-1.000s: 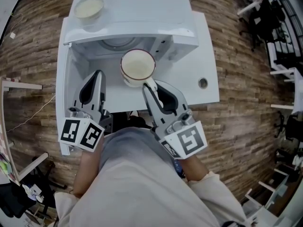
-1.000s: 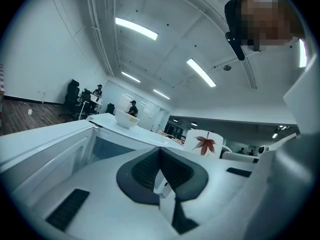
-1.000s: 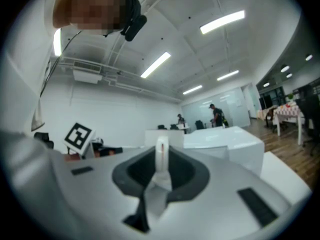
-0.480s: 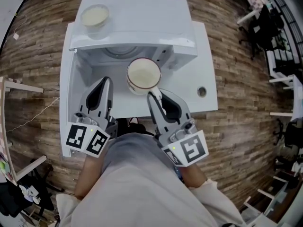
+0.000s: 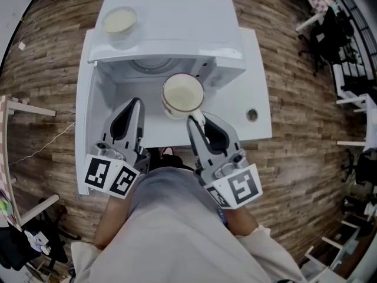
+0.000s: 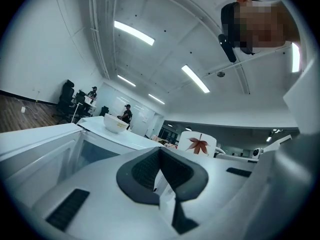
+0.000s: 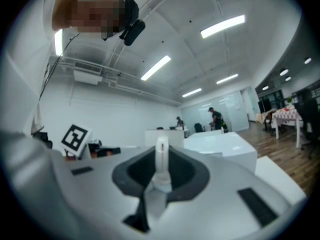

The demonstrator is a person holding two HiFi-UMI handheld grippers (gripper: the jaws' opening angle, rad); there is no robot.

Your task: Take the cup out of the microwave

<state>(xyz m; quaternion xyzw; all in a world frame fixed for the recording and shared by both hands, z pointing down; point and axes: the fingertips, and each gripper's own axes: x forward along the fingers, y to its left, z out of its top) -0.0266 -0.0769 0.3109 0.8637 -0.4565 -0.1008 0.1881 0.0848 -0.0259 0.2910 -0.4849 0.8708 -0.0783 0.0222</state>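
Seen from the head view, the cup (image 5: pixel 183 93) sits just outside the open microwave (image 5: pixel 177 28), above the table (image 5: pixel 259 69), between the left gripper (image 5: pixel 134 104) and the right gripper (image 5: pixel 197 119). In the left gripper view, the jaws are together and empty. In the right gripper view, the jaws stand narrow, clamped on the cup's handle (image 7: pixel 161 159).

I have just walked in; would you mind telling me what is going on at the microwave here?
A person stands at a white microwave with a handheld gripper in each hand. The microwave's door is open to the left. The right gripper is clamped on the handle of a cup and holds it just in front of the opening. The left gripper is beside it, jaws together and empty. A bowl sits on top of the microwave.
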